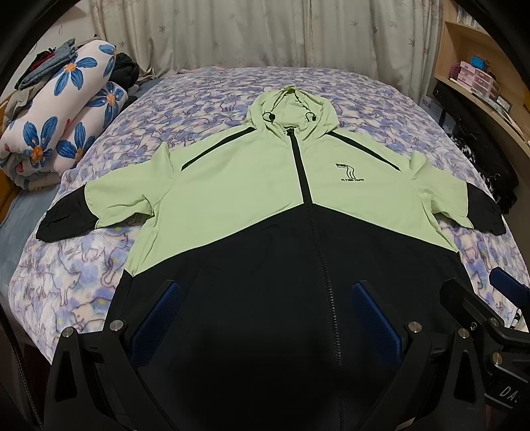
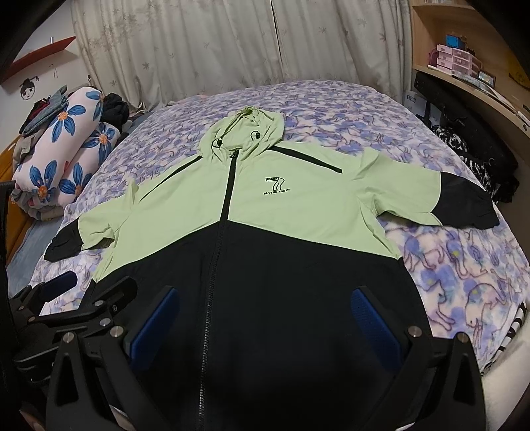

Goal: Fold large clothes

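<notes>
A light green and black hooded jacket lies flat, front up and zipped, on the bed, sleeves spread to both sides; it also fills the right wrist view. My left gripper is open and empty, hovering over the jacket's black lower part left of the zipper. My right gripper is open and empty over the black lower part right of the zipper. The right gripper shows at the right edge of the left wrist view; the left gripper shows at the left of the right wrist view.
The bed has a purple patterned blanket. A rolled floral quilt with clothes on it lies at the far left. Curtains hang behind. A wooden shelf with boxes and dark bags stand at the right.
</notes>
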Motion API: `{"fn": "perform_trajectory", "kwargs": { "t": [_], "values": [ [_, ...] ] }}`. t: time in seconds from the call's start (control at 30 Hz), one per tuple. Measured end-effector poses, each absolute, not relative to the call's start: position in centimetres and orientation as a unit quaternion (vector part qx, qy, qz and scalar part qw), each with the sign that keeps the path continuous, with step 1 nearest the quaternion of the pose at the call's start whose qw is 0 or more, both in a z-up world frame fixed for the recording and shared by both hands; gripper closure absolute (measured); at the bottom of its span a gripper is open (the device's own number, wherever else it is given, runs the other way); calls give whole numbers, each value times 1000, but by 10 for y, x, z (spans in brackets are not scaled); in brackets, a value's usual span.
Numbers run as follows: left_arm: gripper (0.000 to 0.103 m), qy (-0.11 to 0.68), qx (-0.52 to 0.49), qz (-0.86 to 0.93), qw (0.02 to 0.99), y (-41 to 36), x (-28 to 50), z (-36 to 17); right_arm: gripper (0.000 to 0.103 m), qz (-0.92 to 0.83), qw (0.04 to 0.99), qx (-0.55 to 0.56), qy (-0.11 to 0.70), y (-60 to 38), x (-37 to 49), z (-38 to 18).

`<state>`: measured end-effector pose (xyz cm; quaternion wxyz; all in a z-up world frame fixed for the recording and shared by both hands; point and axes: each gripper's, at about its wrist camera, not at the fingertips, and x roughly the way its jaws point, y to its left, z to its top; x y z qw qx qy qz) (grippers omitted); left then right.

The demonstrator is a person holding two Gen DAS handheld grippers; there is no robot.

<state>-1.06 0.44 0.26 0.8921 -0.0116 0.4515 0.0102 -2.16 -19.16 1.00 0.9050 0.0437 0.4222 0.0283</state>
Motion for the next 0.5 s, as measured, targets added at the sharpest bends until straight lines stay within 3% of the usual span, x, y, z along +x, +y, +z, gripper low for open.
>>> {"fn": "perform_trajectory", "kwargs": {
  "t": [0.5],
  "values": [
    [1,451,-11,10,892,5,-10,2,0,29,904,45,423,-193,-20,8]
  ]
}}
